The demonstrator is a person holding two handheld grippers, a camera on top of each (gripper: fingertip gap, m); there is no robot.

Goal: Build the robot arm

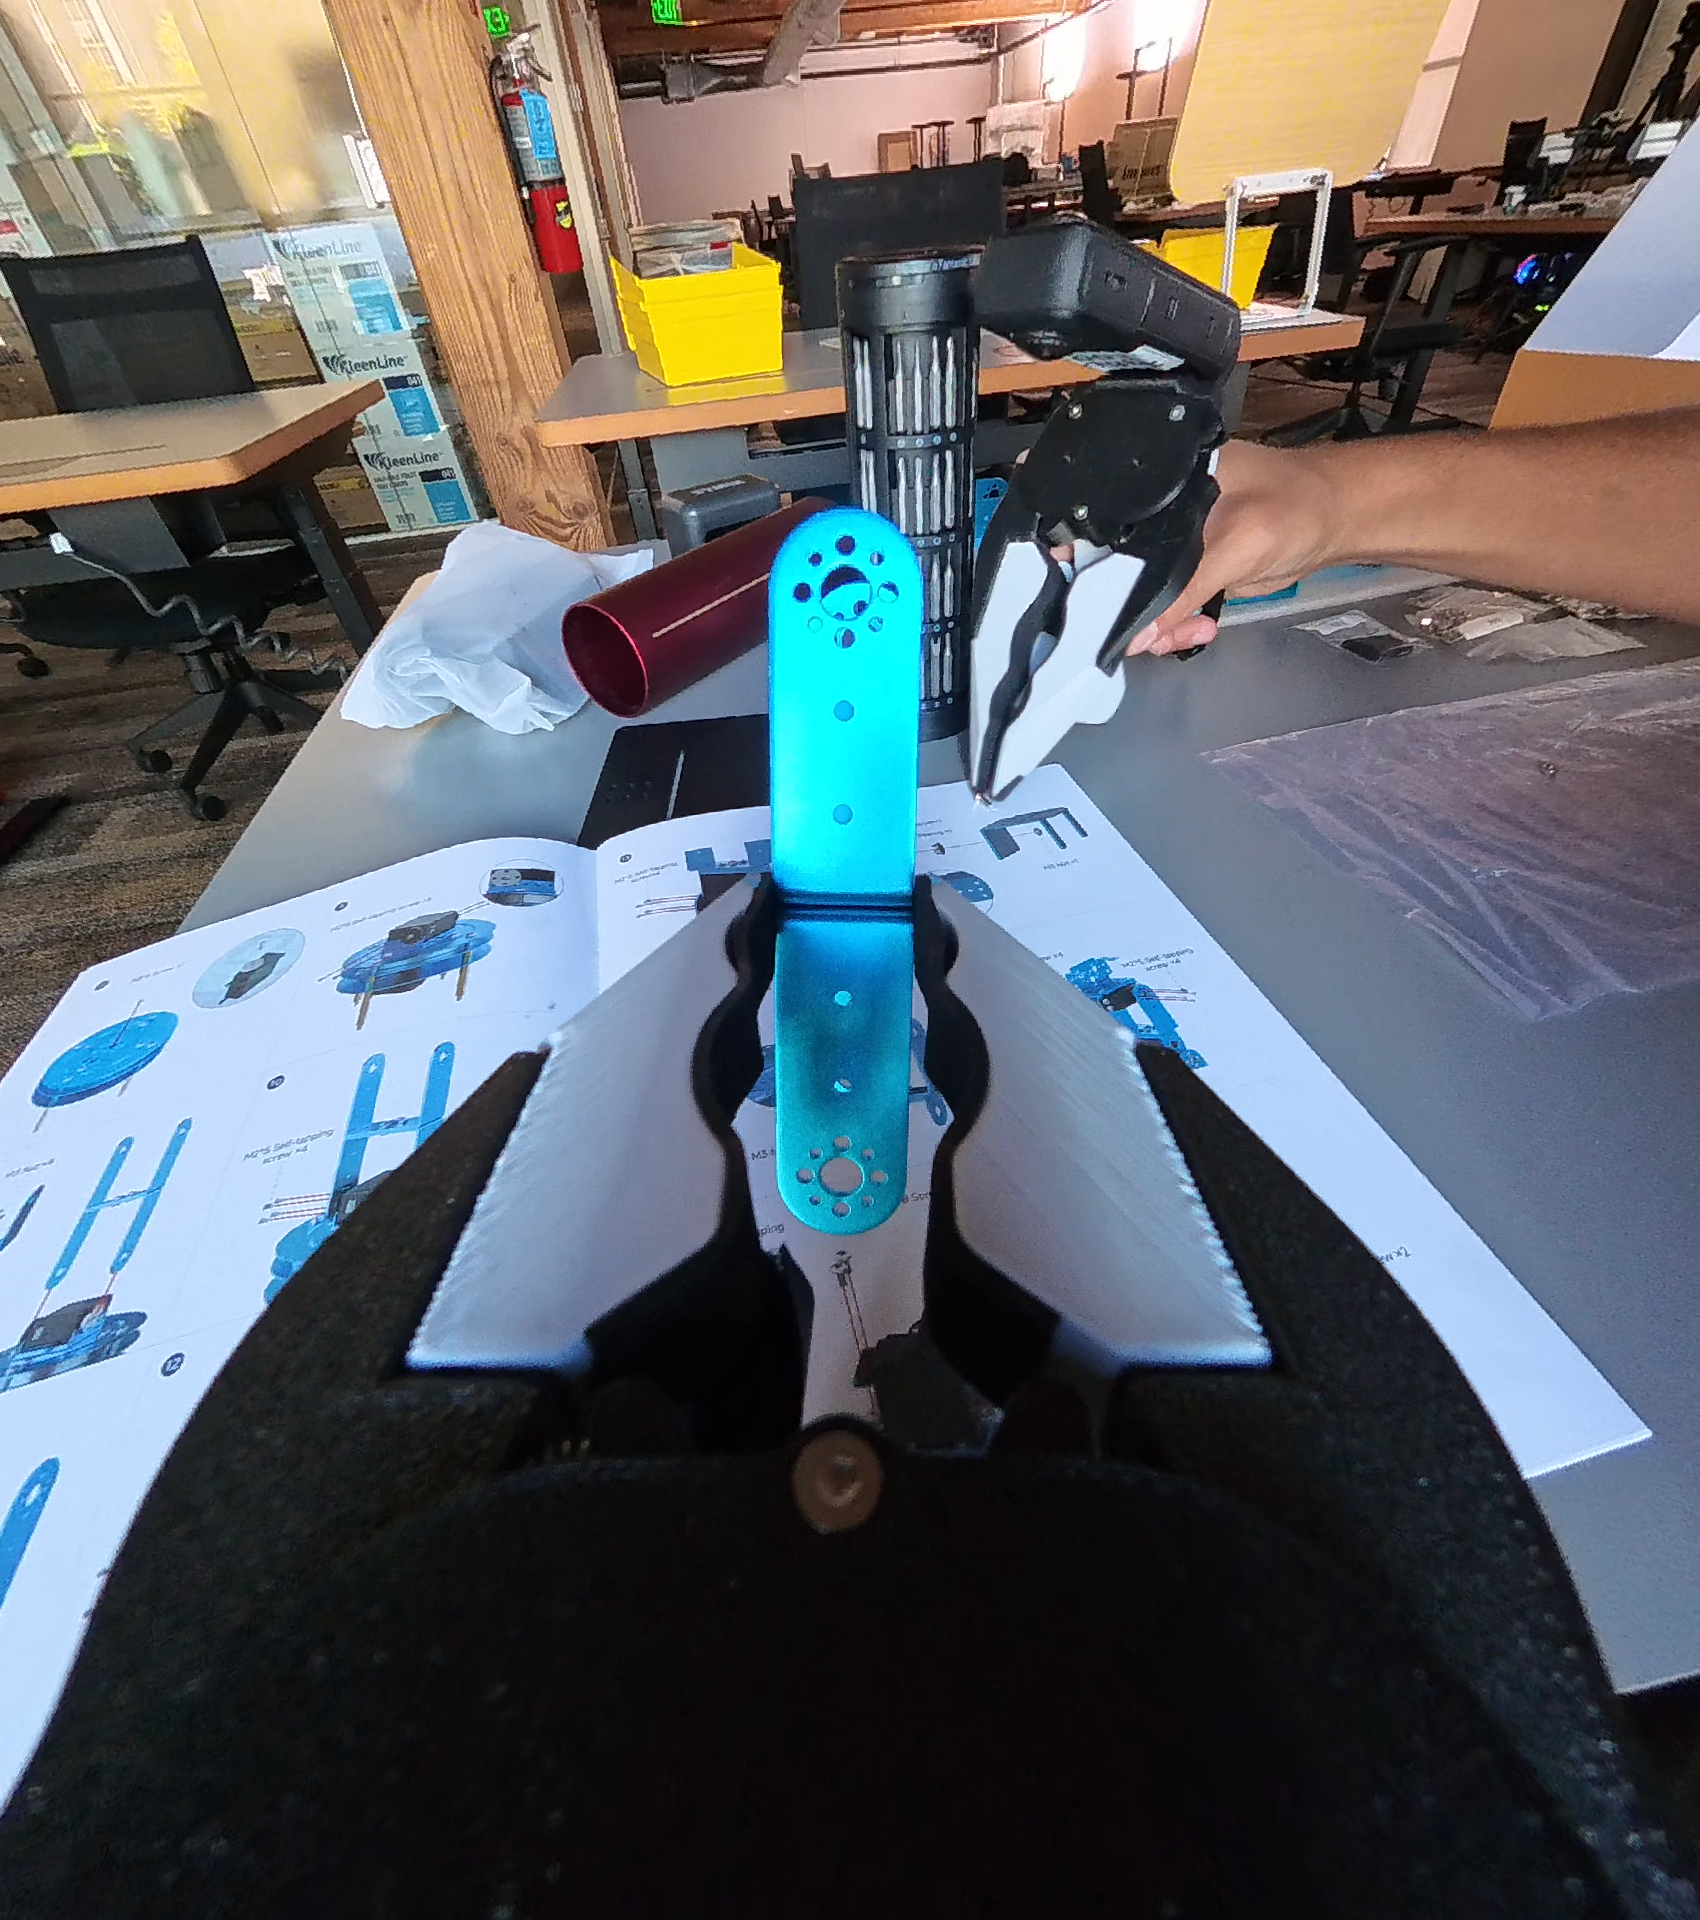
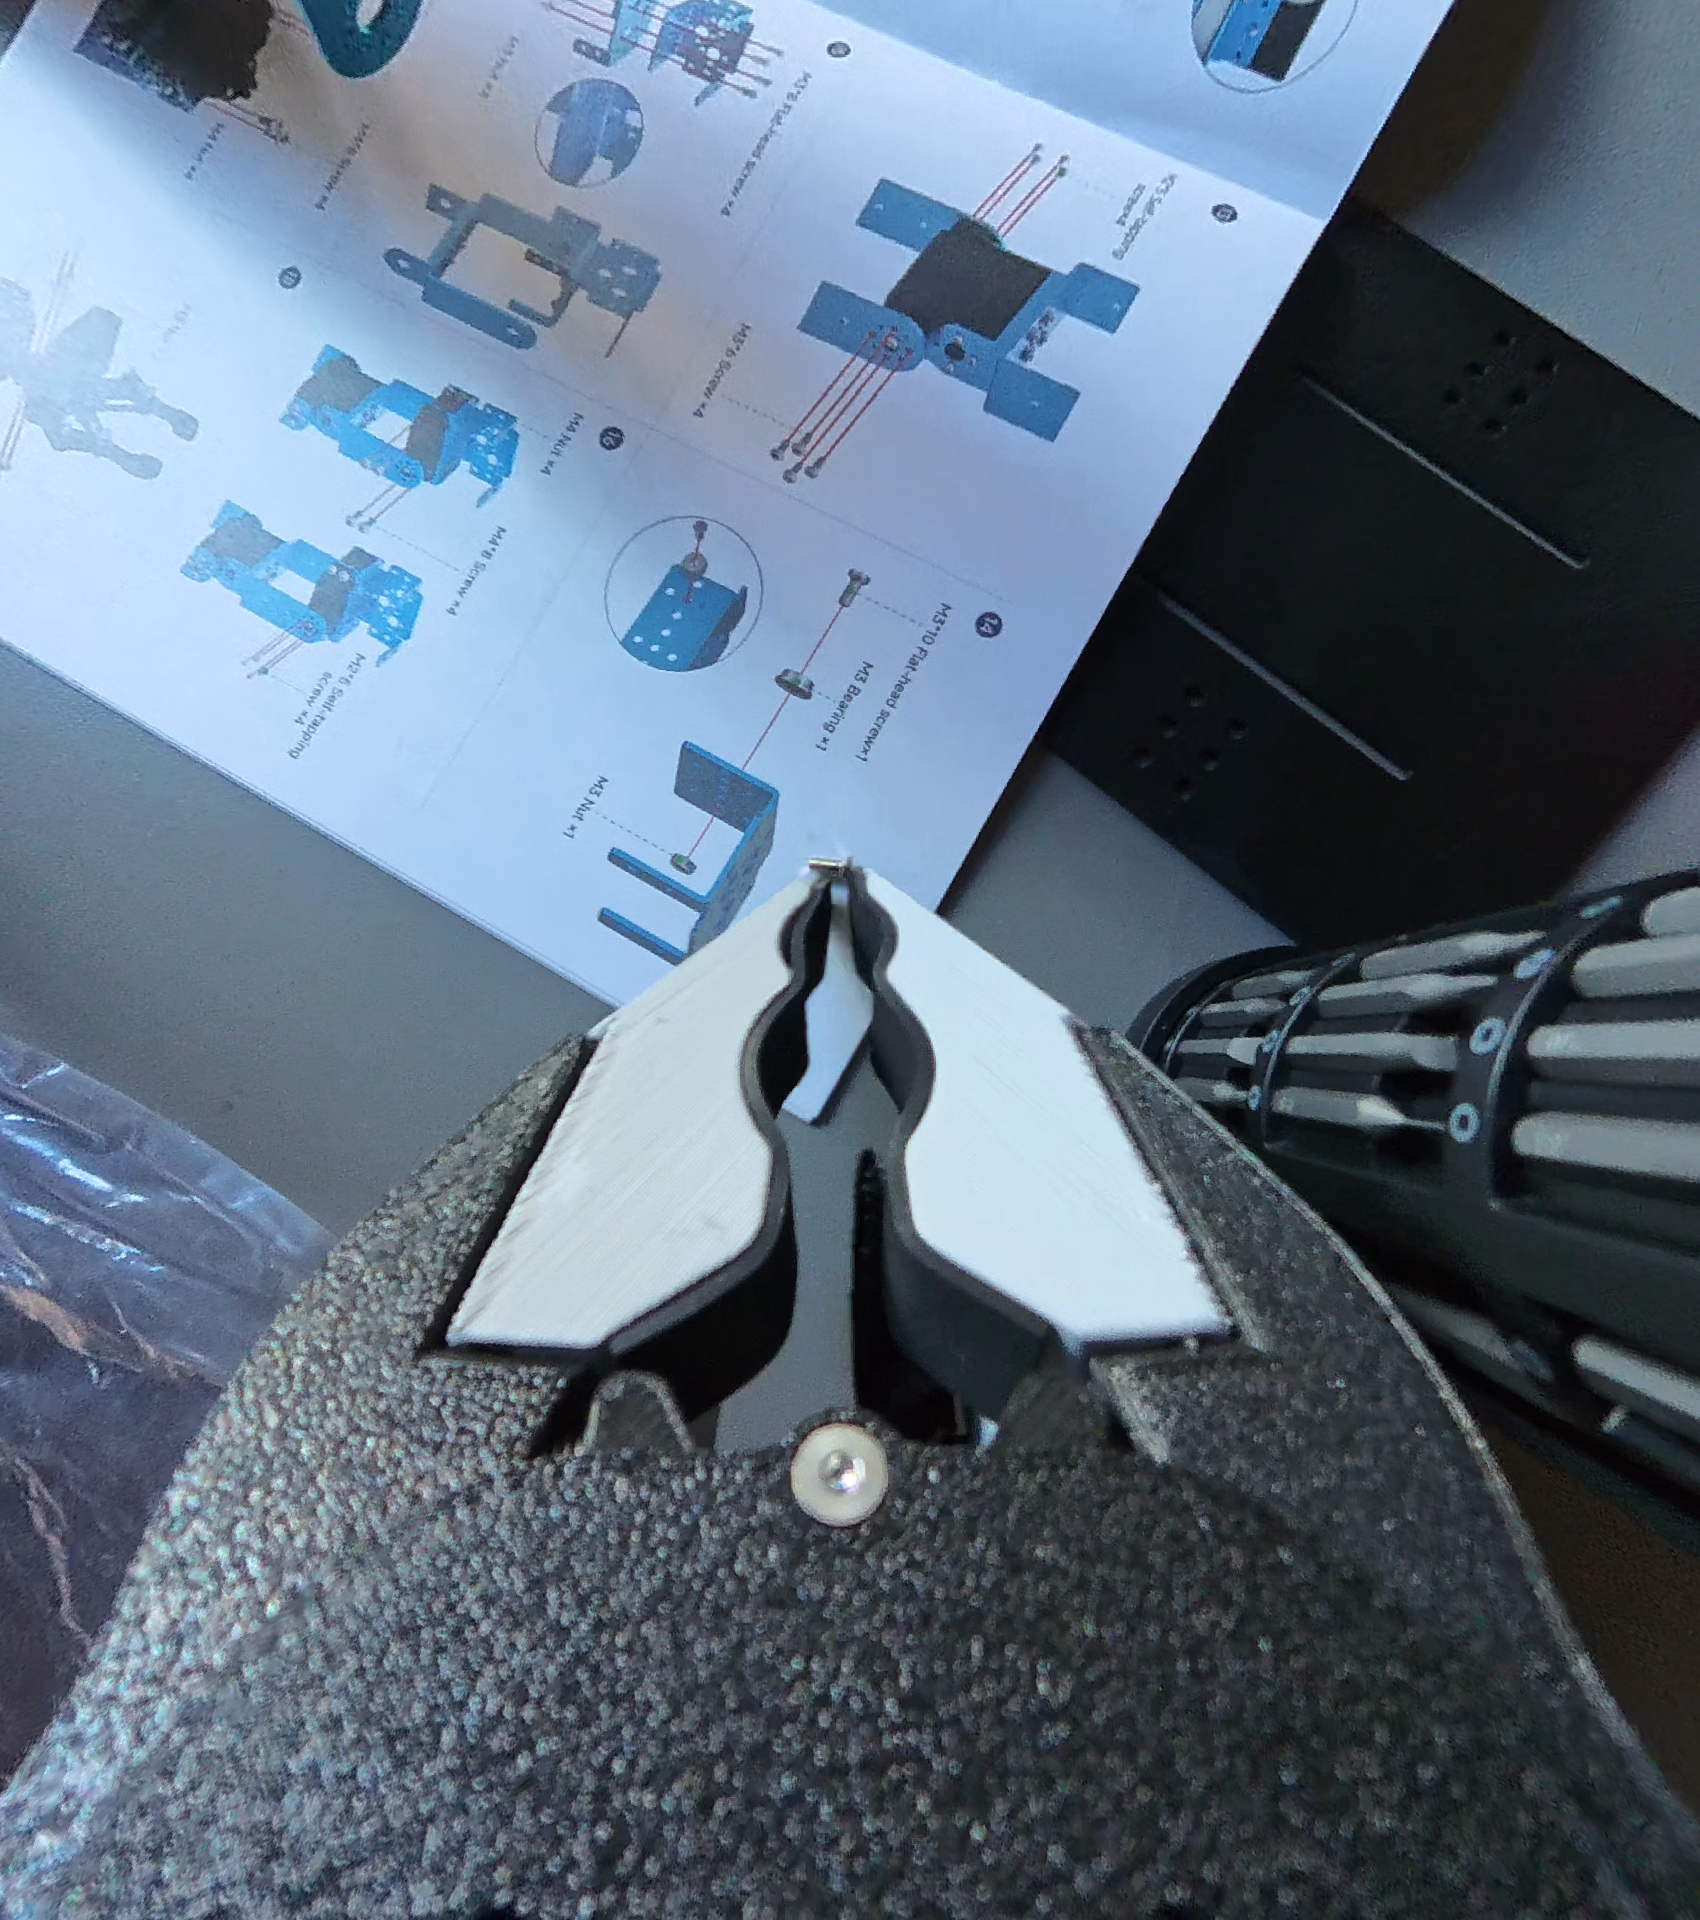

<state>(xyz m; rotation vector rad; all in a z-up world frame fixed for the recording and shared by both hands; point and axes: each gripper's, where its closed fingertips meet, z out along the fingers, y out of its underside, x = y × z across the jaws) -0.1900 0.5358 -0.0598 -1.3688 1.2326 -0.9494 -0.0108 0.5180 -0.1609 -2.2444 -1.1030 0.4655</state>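
Observation:
My left gripper (image 1: 844,906) is shut on a blue metal bracket (image 1: 844,727), bent at a right angle, with one arm standing up and the other lying back between my fingers. It hangs above an open instruction booklet (image 1: 326,997). My right gripper (image 2: 830,871) is shut on a tiny silver screw (image 2: 830,864) pinched at its very tips, just above the booklet's page (image 2: 617,416). The right gripper also shows in the left wrist view (image 1: 991,790), held by a hand, pointing down beside the bracket's right.
A black cylindrical bit holder (image 1: 913,468) stands behind the bracket and lies beside my right gripper (image 2: 1552,1122). A dark red tube (image 1: 680,623), white crumpled bag (image 1: 493,634), black plate (image 2: 1448,582) and clear plastic bag (image 1: 1552,810) lie on the grey table (image 1: 1448,1143). About 20 cm separates my left fingertips from my right.

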